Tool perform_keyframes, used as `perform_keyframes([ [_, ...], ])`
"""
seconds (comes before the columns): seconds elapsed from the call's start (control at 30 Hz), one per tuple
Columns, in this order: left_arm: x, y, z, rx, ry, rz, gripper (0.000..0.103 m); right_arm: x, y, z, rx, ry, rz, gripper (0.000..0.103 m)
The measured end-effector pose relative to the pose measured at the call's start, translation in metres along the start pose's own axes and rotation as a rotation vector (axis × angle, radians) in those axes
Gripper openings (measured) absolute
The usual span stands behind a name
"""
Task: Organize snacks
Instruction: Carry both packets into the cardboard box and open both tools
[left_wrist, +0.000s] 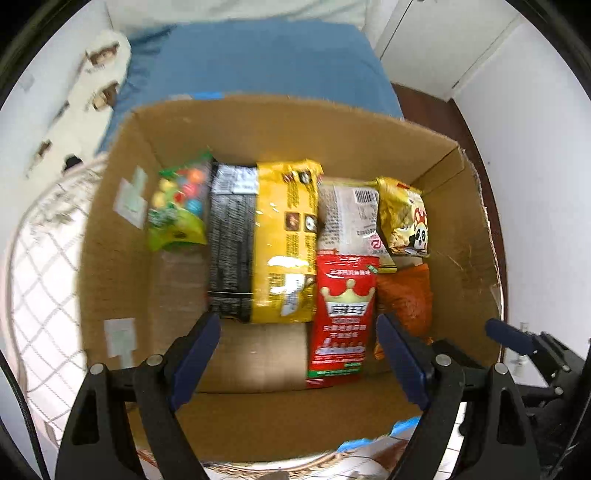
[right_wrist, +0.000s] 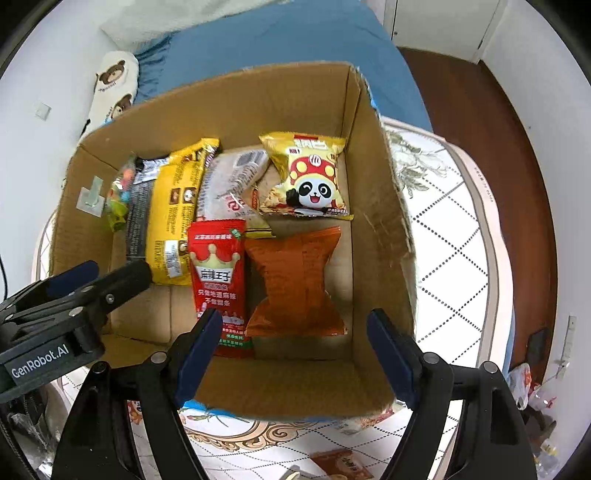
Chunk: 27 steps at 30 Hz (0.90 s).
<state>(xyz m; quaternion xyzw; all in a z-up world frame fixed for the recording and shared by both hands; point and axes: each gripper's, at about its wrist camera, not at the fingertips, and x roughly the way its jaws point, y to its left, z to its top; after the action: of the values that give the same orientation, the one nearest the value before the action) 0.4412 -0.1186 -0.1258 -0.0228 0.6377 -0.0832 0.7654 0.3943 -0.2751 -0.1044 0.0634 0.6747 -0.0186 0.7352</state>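
**Seven packs boxed, little left to do**

Seven snacks lie in the box (right_wrist: 373, 236): candy (left_wrist: 177, 206) at the left wall, panda bag (right_wrist: 308, 177) by the right. Left gripper (left_wrist: 299, 354) and right gripper (right_wrist: 291, 350) both hang spread and empty above. One packet (right_wrist: 341, 467) sits outside, near the box's front edge.

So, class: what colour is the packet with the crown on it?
Red, with a gold crown; the crown packet shows best in the right wrist view.
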Motion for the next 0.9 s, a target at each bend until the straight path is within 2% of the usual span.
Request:
perform_keyframes([
  [0.2, -0.032, 0.006, -0.019, 0.016, -0.126, 0.058, 0.086, -0.027, 0.007, -0.019, -0.008, -0.085, 0.003, 0.083],
  [0.53, -0.09, 0.01, -0.066, 0.043, -0.286, 0.088, 0.086, -0.091, 0.032, -0.064, -0.063, -0.258, -0.011, 0.083],
  [0.9, -0.13, 0.018, -0.113, 0.026, -0.35, 0.076, 0.086, -0.14, 0.051, -0.114, -0.086, -0.348, 0.037, 0.083],
])
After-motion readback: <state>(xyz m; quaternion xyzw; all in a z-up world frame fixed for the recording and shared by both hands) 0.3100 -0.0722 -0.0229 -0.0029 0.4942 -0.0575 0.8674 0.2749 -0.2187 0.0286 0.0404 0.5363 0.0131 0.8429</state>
